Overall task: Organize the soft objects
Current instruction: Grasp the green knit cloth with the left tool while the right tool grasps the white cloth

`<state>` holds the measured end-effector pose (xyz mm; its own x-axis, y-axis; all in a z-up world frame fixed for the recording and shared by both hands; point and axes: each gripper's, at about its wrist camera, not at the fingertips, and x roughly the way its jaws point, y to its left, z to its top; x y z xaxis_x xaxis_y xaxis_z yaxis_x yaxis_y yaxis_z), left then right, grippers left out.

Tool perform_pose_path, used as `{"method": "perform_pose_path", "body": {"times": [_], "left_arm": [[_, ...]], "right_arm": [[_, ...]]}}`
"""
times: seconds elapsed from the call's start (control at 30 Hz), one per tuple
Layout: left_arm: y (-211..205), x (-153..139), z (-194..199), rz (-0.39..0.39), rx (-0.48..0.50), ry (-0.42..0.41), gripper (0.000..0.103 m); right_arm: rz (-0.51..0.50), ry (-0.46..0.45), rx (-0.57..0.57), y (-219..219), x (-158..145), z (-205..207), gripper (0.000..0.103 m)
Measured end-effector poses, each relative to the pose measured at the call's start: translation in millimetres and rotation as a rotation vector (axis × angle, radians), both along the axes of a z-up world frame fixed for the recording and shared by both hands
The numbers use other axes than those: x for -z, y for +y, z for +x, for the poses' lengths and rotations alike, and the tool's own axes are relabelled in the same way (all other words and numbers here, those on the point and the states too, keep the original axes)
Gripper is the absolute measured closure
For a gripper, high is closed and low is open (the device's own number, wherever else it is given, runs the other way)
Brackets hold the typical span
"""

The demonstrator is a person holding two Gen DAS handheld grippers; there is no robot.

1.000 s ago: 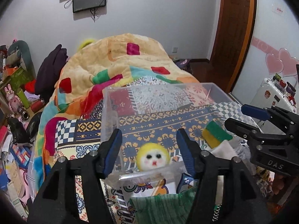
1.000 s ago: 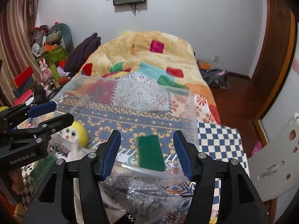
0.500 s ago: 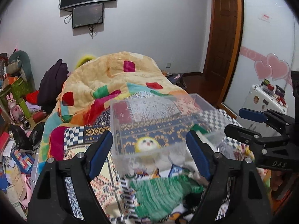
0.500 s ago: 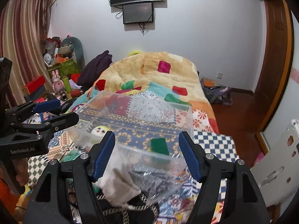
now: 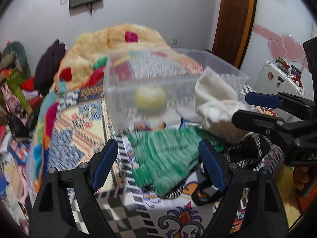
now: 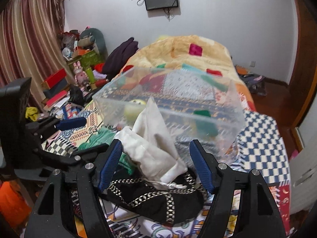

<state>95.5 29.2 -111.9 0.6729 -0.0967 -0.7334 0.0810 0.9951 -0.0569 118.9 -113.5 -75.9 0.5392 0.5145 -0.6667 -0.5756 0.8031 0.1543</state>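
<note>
Right wrist view: both the right gripper and left gripper stand wide, holding nothing; the white cloth pouch, leaning on the clear plastic bin, may slump before capture.

Both grippers sit further back from the clear plastic bin than 1 s ago. Left gripper is wider open; green knit cloth is now between its fingers instead of the yellow doll. Right gripper now frames a white cloth bag over a black patterned garment; green sponge is now far inside the bin.
</note>
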Motion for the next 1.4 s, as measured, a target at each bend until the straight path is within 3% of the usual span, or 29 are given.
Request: {"method": "perform_pose_path", "body": {"times": [0.23,0.37,0.5,0.7,1.07,1.4], "left_arm": [[8,15,3,-0.084,-0.01,0.046,0.02],[8,16,3,-0.109,0.004,0.045,0.043],[7,15,0,-0.095,0.009,0.025,0.057],[7,3,-8,-0.071,0.008,-0.028,0.07],[16,-43,-23,-0.106,0.007,-0.164,0.074],[16,-88,2,-0.113,-0.004,-0.281,0.074]], "right_arm": [[-0.006,0.047,-0.016,4,15,2,0.037],[-0.004,0.061,-0.022,4,20,2,0.059],[-0.007,0.062,-0.006,0,21,3,0.078],[0.058,0.04,0.022,-12,10,-1,0.08],[0.111,-0.091,0.054,-26,-31,-13,0.08],[0.136,-0.175,0.105,-27,-60,4,0.08]]}}
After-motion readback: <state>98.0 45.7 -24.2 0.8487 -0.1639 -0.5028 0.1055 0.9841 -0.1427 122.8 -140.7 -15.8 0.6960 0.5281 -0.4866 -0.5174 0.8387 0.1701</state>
